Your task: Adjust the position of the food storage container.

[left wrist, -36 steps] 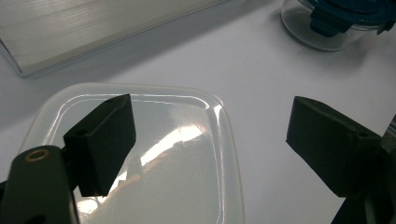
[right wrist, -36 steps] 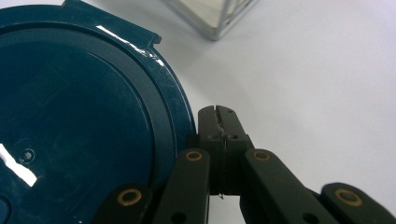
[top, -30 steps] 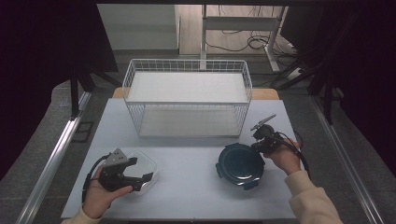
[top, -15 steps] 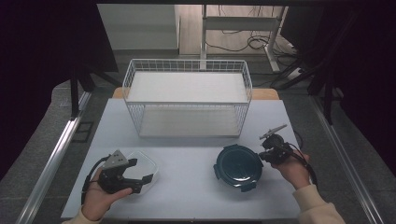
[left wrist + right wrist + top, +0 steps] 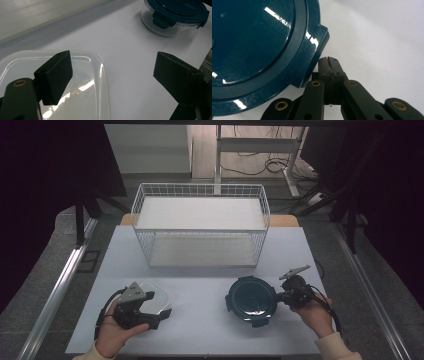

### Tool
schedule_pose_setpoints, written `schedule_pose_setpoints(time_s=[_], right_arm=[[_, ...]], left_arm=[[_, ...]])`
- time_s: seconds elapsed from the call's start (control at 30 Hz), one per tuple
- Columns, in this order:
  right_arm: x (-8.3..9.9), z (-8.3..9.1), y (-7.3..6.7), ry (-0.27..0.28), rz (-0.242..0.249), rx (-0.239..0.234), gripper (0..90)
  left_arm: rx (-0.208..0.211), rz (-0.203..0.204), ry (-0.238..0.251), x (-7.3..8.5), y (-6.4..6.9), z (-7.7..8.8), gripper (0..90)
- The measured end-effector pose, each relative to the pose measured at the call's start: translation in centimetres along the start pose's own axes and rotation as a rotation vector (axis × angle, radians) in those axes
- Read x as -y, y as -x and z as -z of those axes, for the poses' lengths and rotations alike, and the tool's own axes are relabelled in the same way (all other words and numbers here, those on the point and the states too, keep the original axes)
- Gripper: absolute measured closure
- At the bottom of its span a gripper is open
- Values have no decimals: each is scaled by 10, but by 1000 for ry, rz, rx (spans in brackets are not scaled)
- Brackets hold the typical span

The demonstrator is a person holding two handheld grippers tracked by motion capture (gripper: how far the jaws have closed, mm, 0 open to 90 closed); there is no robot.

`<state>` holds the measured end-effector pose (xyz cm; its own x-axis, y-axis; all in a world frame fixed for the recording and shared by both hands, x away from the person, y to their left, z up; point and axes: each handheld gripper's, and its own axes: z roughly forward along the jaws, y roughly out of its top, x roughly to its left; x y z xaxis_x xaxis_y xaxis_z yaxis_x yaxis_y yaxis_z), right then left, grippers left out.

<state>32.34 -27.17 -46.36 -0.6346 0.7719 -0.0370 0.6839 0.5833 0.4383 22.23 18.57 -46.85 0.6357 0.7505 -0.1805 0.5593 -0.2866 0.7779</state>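
A round glass container with a dark blue latched lid (image 5: 251,300) (image 5: 175,15) (image 5: 254,42) stands on the white table (image 5: 200,285) at the front right. My right gripper (image 5: 279,296) (image 5: 328,62) is shut with nothing between its jaws, and its tips lie against the table beside a latch tab on the lid's right edge. At the front left sits a clear rectangular plastic container (image 5: 154,301) (image 5: 82,82). My left gripper (image 5: 160,316) (image 5: 115,67) is open, with one jaw above that container's near corner and the other above bare table.
A white wire basket (image 5: 200,187) with a white floor stands across the back middle of the table. A metal rail runs along the floor to the left. Desk legs and cables lie beyond the basket.
The right gripper has slid toward the near edge along the round container's right side, and its tips now point at the lid's edge. The left gripper and both containers have stayed put.
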Motion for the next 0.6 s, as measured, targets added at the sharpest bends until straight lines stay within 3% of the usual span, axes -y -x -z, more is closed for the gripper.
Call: schedule_pose_setpoints(time_s=[0.1,0.13,0.23,0.6], right_arm=[[-5,-6,-15,10,21,-51,899],[-5,-6,-15,10,21,-51,899],[-15,-11,-34,18,67,-66,899],[-25,-13,-62,40,139,-111,899]], left_arm=[[3,0,1,-1,2,-1,156],[0,0,7,-1,2,0,156],[-5,15,30,-2,2,2,155],[-2,37,49,-8,5,2,154]])
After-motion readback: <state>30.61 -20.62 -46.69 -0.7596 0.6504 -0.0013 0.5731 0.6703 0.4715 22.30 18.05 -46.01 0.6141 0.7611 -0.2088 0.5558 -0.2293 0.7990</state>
